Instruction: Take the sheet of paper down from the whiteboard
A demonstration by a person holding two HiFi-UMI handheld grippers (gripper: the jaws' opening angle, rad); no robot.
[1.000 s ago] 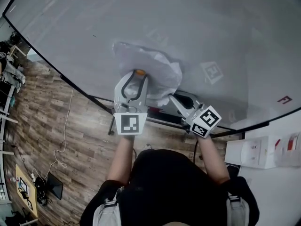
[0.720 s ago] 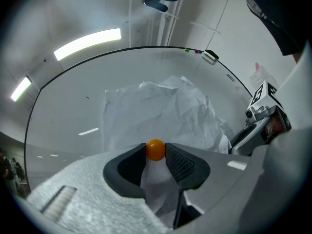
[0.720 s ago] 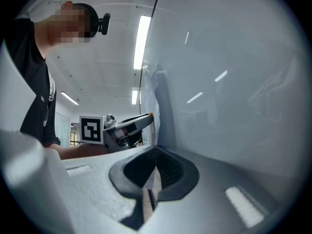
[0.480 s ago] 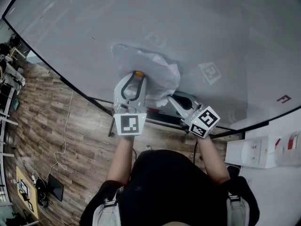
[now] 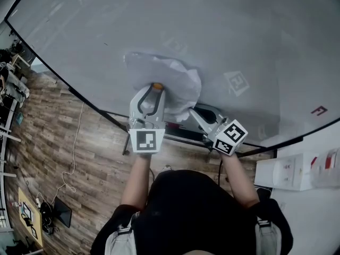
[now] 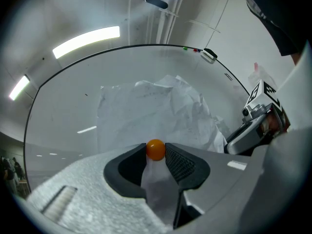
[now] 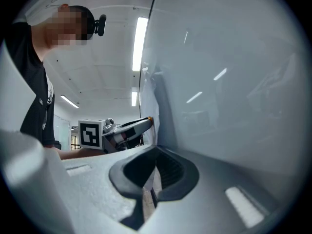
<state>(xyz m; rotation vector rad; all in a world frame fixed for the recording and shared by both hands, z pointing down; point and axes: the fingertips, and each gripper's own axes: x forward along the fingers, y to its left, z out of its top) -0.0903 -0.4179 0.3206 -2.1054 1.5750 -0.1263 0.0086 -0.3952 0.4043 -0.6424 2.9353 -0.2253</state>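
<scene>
- Two claws are held up to the whiteboard (image 5: 239,31), which fills the upper part of the head view.
- The sheet of paper (image 5: 170,74) is seen crumpled against the board near its lower edge, its folds bulging off the surface.
- The left claw (image 5: 156,91) is closed on an orange ball (image 5: 157,85) set on the sheet's lower part. Both pads are pressed to the ball, and a strip of paper is seen in the gap beneath it.
- The right claw (image 5: 191,111) is placed at the sheet's 5 o'clock corner. Its jaws are drawn almost together, with a thin edge of the paper pinched between them.
- In the head view the sheet's lower middle is covered by the left claw.
- A dark ledge (image 5: 183,135) along the board's bottom edge is seen just below both claws, at 6 o'clock.
- A small red mark (image 5: 320,111) is seen on the board at 3 o'clock, well apart from the sheet.
- A wooden floor (image 5: 58,142) with loose cables (image 5: 68,177) lies at 8 o'clock.
- A white box (image 5: 289,171) is seen at 4 o'clock.
</scene>
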